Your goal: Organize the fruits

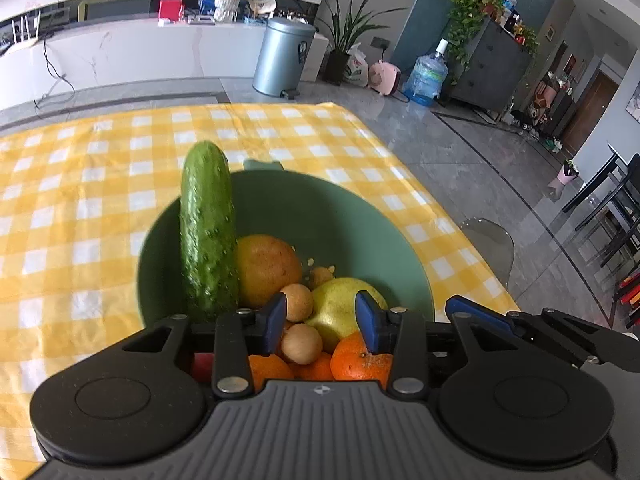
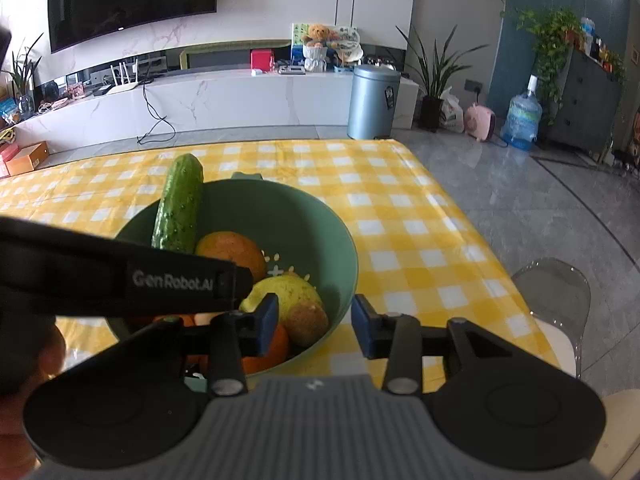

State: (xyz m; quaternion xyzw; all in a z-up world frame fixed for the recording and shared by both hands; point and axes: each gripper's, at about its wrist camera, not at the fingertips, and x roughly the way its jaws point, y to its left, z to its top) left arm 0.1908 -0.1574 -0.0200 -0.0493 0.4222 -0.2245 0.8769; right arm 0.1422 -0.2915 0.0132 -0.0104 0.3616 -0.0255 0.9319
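Both grippers part-open, empty, over green bowl (image 1: 360, 216) w/ cucumber (image 1: 206, 232).

Bumpy cucumber (image 1: 206, 232), matt bowl (image 1: 344, 216)

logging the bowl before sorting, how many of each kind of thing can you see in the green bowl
cucumber: 1, leaning on the green bowl's rim
large orange fruit: 1
yellow-green pear-like fruit: 1
small tan round fruits: 3
mandarins: at least 3, partly hidden
red item: 1, mostly hidden
total: at least 10 visible
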